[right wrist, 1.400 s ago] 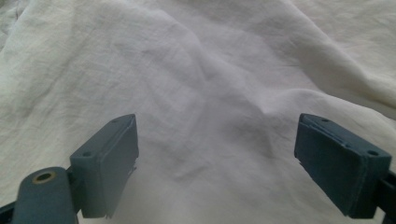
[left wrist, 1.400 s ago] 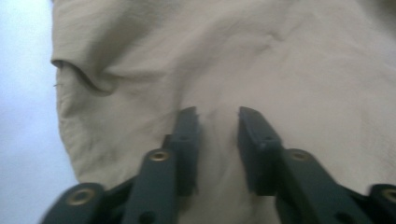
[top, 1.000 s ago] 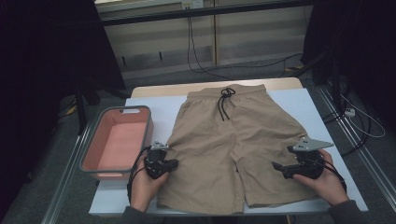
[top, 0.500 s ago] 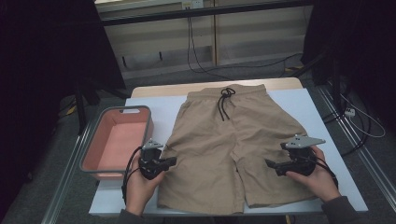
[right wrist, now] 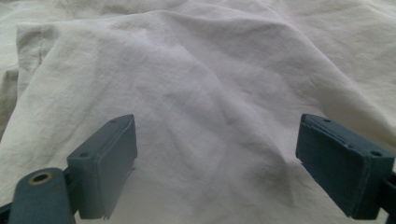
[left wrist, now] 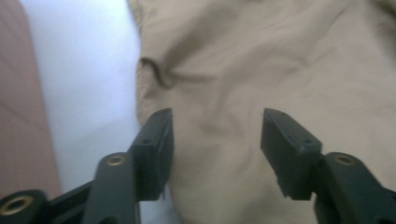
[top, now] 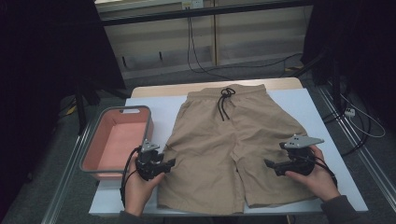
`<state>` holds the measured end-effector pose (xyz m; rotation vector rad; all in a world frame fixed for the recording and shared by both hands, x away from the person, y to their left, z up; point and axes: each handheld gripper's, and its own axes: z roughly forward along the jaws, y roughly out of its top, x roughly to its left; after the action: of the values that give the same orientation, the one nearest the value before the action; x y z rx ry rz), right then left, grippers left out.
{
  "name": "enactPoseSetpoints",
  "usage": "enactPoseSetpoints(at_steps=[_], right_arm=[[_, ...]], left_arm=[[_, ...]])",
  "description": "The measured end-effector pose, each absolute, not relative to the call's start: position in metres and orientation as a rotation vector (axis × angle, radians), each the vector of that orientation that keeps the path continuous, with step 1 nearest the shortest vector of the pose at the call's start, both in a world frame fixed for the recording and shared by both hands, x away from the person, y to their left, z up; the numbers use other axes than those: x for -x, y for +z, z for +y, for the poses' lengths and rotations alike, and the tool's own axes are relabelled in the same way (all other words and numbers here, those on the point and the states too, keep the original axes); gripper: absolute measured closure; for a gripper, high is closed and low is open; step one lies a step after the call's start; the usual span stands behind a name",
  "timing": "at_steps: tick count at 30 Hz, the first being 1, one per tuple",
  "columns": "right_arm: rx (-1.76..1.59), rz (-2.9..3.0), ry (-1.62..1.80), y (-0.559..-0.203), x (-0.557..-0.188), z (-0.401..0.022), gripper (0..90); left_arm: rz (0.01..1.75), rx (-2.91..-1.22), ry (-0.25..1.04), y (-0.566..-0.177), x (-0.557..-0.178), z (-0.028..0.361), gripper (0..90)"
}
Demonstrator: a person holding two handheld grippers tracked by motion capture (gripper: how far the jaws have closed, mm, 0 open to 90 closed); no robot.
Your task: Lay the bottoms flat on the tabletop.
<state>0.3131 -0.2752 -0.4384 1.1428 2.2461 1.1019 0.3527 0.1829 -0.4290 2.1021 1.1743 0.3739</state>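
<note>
White tabletop under tan shorts, both hand-held grippers spread, dark room.

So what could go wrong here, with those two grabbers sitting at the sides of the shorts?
The left gripper has just been opening, its fingers apart over the khaki shorts near the side seam; closing there might pinch only one layer. The right gripper is open over loose, wrinkled cloth, so a grab could bunch it. The black drawstring lies loose and might snag or get trapped in a fold.
</note>
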Motion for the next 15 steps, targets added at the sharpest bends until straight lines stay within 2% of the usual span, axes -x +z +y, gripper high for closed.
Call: enactPoseSetpoints(at_steps=[3, 5, 13, 15], right_arm=[[-1.124, 2.262, 1.097, -0.439, -0.314, -0.272, 11.7], [-1.116, 2.272, 1.093, -0.439, -0.314, -0.27, 11.5], [-1.104, 2.278, 1.096, -0.439, -0.315, -0.268, 11.3], [-1.104, 2.279, 1.097, -0.439, -0.315, -0.268, 11.3]], left_arm=[[1.157, -2.133, 0.404, -0.435, -0.353, 0.183, 38.5], [1.146, -2.143, 0.4, -0.439, -0.354, 0.182, 33.3], [1.128, -2.141, 0.407, -0.444, -0.355, 0.18, 27.9], [1.071, -2.138, 0.424, -0.445, -0.356, 0.179, 23.7]])
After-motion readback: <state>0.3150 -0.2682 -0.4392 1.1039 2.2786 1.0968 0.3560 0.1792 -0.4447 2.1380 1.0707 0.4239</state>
